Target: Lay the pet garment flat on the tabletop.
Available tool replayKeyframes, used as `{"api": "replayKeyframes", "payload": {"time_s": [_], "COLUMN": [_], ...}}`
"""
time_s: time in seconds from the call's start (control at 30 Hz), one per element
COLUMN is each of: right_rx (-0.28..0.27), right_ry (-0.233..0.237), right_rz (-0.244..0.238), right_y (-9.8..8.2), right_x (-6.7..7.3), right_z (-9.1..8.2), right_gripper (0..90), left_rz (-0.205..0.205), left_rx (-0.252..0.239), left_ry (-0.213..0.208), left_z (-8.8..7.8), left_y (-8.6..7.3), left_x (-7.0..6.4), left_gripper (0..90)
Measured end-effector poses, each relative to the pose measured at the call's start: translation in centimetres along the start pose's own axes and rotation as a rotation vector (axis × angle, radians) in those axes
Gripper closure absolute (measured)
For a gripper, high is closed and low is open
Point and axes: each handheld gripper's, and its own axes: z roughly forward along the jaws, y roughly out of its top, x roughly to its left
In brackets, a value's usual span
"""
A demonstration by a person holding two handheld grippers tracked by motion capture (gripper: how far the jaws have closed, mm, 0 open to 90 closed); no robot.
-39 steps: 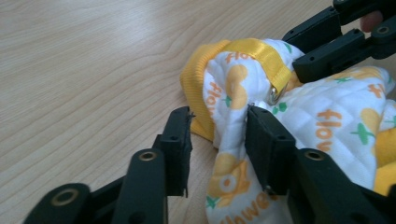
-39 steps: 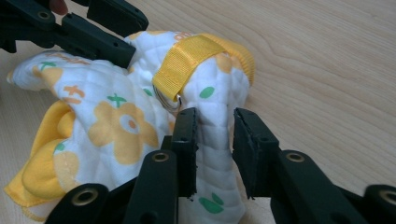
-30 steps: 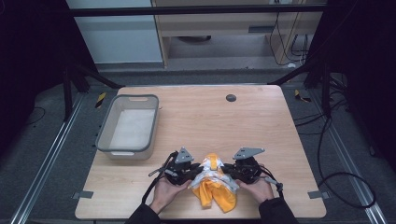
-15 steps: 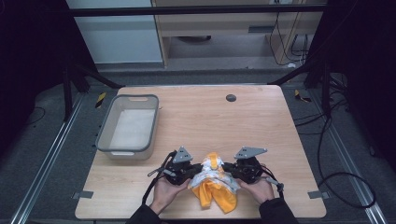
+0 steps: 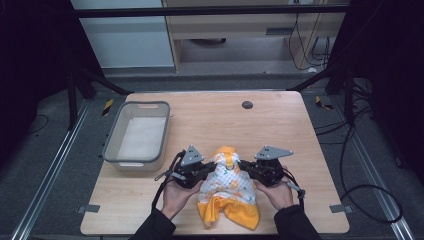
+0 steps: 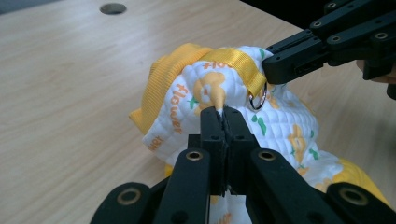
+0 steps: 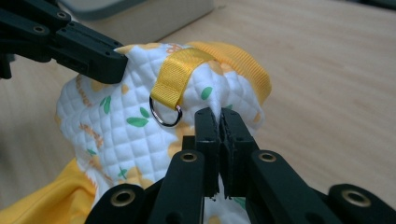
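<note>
Grey rectangular plastic bin [image 5: 137,137] with rounded corners sits at the left of the pale wood-grain surface [image 5: 280,125], apart from the cloth. Left gripper [image 5: 206,170], held in the left hand [image 5: 175,192], has its black jaws closed flat on a pinch of the quilted white cloth [image 5: 227,192], which lies bunched at the near middle of the surface, printed with orange and green shapes, edged in ribbed yellow. Right gripper [image 5: 246,168] likewise has its jaws pressed together on a fold of the cloth, just beside a woven yellow strap [image 7: 175,77] carrying a thin metal ring [image 7: 164,112].
</note>
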Motion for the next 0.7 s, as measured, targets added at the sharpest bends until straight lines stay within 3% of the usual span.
{"api": "replayKeyframes", "payload": {"time_s": [0.07, 0.2, 0.3, 0.37, 0.4, 0.43, 0.47, 0.5, 0.53, 0.6, 0.7], "right_rx": [-0.019, -0.09, -0.11, -0.084, -0.041, -0.041, 0.018, 0.018, 0.069, 0.096, 0.094], "right_ry": [-0.015, -0.09, -0.122, -0.126, -0.109, -0.109, -0.099, -0.099, -0.086, -0.077, -0.08], "right_rz": [-0.008, -0.027, -0.03, -0.024, -0.027, -0.027, -0.03, -0.03, -0.038, -0.039, -0.037], "right_y": [0.3, 1.3, 1.6, 1.4, 0.7, 0.7, -0.1, -0.1, -1.1, -2.0, -2.2], "right_x": [0.0, 0.2, 0.1, 0.0, -0.2, -0.2, -0.2, -0.2, -0.3, -0.3, -0.5], "right_z": [0.0, 0.4, 0.7, 1.1, 1.5, 1.5, 1.9, 1.9, 2.1, 2.0, 1.5], "right_gripper": [86.7, 86.6, 86.0, 84.4, 80.7, 80.7, 77.3, 77.3, 75.1, 73.9, 73.6], "left_rz": [-0.003, -0.003, -0.003, -0.004, -0.015, -0.015, -0.023, -0.023, -0.019, -0.02, -0.018], "left_rx": [-0.016, -0.044, -0.04, -0.015, 0.015, 0.015, 0.059, 0.059, 0.085, 0.092, 0.079], "left_ry": [0.016, 0.05, 0.069, 0.074, 0.071, 0.071, 0.058, 0.058, 0.046, 0.041, 0.048], "left_z": [-0.1, -0.1, 0.4, 0.9, 1.5, 1.5, 2.1, 2.1, 2.2, 2.0, 1.3], "left_y": [0.6, 1.8, 2.0, 1.4, 0.5, 0.5, -0.5, -0.5, -1.5, -2.0, -2.2], "left_x": [0.3, 0.8, 1.0, 1.1, 1.2, 1.2, 1.2, 1.2, 1.1, 1.0, 1.1], "left_gripper": [88.5, 88.5, 88.4, 87.2, 85.7, 84.0, 80.8, 77.9, 76.3, 71.6, 63.5]}}
